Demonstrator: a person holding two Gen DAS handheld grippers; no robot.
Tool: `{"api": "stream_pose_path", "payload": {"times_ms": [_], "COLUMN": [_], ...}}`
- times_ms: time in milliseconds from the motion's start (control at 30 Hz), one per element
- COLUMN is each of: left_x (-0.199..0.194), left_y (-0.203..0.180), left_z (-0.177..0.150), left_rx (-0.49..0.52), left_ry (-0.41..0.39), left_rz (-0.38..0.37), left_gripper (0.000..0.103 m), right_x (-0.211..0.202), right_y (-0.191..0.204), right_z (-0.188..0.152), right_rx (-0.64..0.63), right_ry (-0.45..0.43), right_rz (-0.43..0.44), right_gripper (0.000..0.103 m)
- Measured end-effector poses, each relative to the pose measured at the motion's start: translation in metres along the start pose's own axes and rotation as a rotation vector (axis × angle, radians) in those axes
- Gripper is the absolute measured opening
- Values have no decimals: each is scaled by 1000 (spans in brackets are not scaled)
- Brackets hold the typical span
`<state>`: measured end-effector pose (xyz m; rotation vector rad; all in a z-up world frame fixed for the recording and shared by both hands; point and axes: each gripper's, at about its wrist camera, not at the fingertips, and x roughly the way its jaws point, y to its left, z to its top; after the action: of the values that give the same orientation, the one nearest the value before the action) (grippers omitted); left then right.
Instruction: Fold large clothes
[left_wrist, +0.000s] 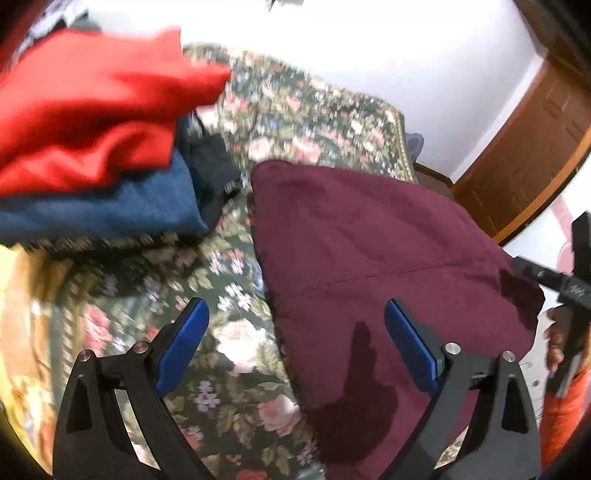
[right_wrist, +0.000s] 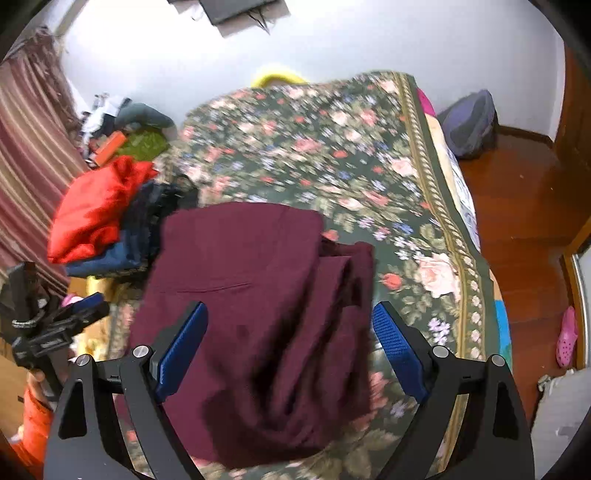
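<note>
The left tongs (left_wrist: 295, 343) stand wide open with nothing between the blue pads (left_wrist: 183, 345). Below them and to their right lies the maroon garment (left_wrist: 369, 251), folded on the bed with the floral bedspread (left_wrist: 229, 332); their shadow falls on the cloth. Ahead of them to the left is a pile with a red garment (left_wrist: 92, 110) on top of a blue garment (left_wrist: 110, 210).

The right tongs (right_wrist: 290, 347) are open too and grip nothing. The maroon garment (right_wrist: 258, 295) lies under and between the fingers, and the pads do not press it. Its right side is bunched in thick folds. A hand (right_wrist: 35, 380) in an orange sleeve (right_wrist: 33, 432) holds the left tongs (right_wrist: 79, 306) far to the left.
</note>
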<state>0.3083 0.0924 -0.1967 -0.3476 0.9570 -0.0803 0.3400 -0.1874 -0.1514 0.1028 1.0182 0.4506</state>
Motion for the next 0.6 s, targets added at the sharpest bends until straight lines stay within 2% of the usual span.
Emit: {"api": "stream_pose_path", "payload": {"times_ms": [67,167,233,300,367,600], "left_x": [20,46,59,75,87,96], "left_y": [6,10,12,17,18,1], "left_z": [-1,-5,-6,-6,-6,-1], "left_rx": [-54,-106,-148,-231,-275,-251], "left_ry": [61,149,187,237,263,256], "left_rz": [-42,-126,-193,-285,-334,-322], "left_gripper": [95,94,94,94,94,96], "right_x": [16,34,41,50,55,65], "right_y": [-17,-41,-51,-56,-57,-56], "right_z": [-1,-5,-7,-8,-7,3], "right_rx": [44,127,148,165,175,224], "right_ry": [56,152,177,201,215,250], "right_rz": [36,166,207,253,282,325], "right_gripper": [89,92,99,101,103,103]}}
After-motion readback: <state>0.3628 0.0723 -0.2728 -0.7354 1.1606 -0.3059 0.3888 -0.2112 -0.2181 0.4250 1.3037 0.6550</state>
